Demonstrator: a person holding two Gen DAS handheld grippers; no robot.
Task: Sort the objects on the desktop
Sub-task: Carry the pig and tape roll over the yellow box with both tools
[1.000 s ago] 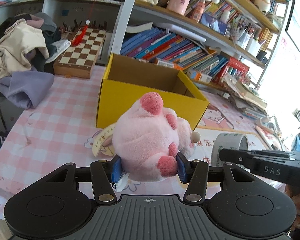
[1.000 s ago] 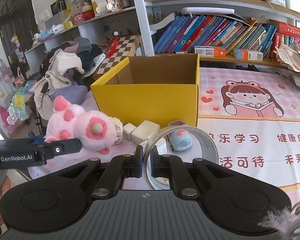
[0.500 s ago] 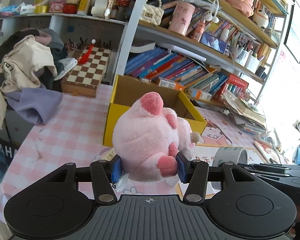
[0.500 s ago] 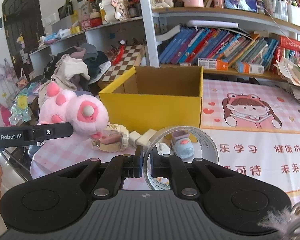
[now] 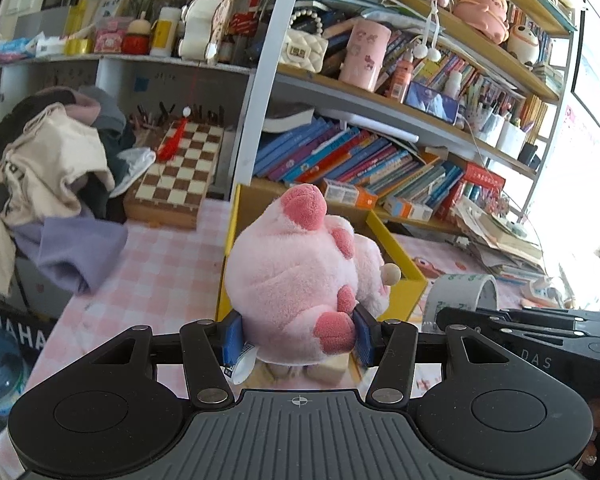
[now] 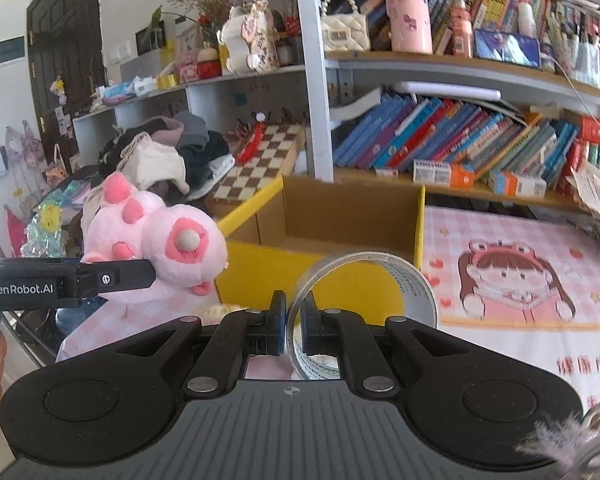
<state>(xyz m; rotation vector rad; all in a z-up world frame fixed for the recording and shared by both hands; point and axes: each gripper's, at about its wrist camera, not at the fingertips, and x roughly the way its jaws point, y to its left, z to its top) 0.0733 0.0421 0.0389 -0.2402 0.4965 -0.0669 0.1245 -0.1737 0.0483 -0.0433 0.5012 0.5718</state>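
Gripping a pink plush toy, left hand-held gripper hangs just before the yellow box. Right hand-held gripper pinches a tape roll wall, also before the box.

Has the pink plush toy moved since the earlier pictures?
Yes. In the right wrist view the pink plush toy, clamped in the left gripper, has risen against the yellow box, from beside its front wall to its rim.

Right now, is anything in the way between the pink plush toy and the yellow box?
Nothing visible blocks it. The pink plush toy, squeezed in the left tool, hangs just in front of the yellow box, whose top is open. The right tool holds the tape roll off to the side, beside that path.
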